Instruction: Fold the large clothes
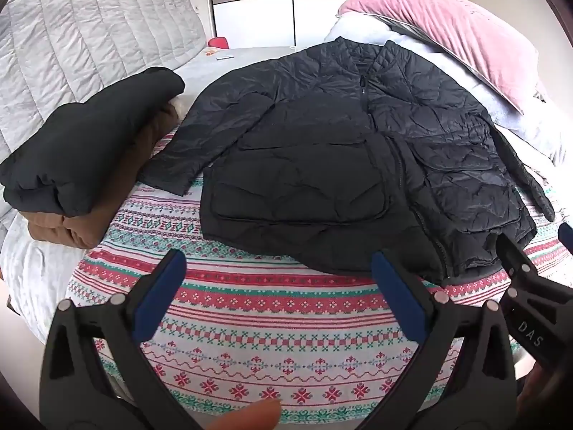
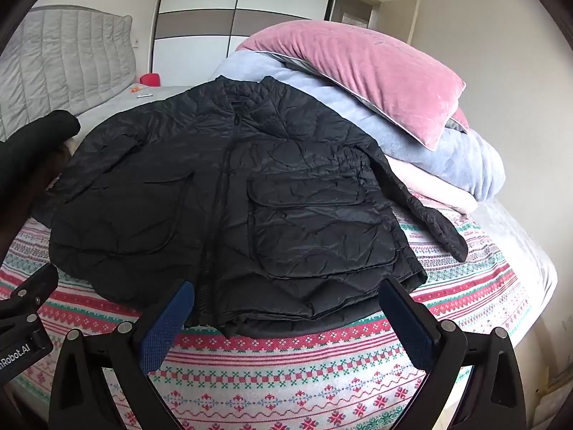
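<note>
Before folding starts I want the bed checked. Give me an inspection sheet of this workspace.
Surface: patterned blanket spread over the bed.
Job's things: black quilted jacket lying flat, front up, zipped, sleeves out; folded black and brown clothes stacked to its left.
Clutter: pink pillow on rolled bedding; small red object far back.
Grippers: left gripper and right gripper open, empty, near the jacket's hem.
Cables: nothing seen.
Surroundings: grey quilted headboard, wardrobe.

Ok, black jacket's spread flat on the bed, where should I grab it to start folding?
Take the black jacket at its sleeve cuffs, each gripper from its own outer side. Both sleeves lie splayed outward, flat on the patterned blanket, cuffs free. The left gripper and right gripper stand open.
</note>
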Tool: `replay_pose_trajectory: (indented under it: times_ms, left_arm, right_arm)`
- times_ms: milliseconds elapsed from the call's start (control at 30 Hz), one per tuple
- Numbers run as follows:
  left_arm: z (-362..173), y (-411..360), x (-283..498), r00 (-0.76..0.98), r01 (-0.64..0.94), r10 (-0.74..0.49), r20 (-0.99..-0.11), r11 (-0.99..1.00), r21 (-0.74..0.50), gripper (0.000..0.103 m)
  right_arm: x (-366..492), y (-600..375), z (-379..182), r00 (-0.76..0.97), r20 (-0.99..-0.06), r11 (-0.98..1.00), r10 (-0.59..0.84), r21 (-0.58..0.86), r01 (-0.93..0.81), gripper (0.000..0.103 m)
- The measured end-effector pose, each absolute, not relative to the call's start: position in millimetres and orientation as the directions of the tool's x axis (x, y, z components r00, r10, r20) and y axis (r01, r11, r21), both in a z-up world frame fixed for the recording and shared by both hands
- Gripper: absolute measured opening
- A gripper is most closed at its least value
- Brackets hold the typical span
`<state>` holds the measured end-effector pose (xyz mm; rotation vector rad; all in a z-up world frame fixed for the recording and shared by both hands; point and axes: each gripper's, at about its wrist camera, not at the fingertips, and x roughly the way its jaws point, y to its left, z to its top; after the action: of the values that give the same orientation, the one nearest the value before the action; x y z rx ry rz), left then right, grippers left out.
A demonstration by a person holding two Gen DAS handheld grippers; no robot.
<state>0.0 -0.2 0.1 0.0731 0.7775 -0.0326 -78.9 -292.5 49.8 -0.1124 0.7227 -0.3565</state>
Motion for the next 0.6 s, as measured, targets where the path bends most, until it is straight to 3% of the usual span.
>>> replay_pose_trajectory:
  times_ms: [600]
  left_arm:
    - [2.9,-1.0,1.6,0.711,0.071,-0.028,-0.702,0.997,0.032,0.103]
  right_arm:
    - [-77.3,-291.0,45.9,0.698,-0.636,0.944,-0.329,-0.198,0.264,0.103]
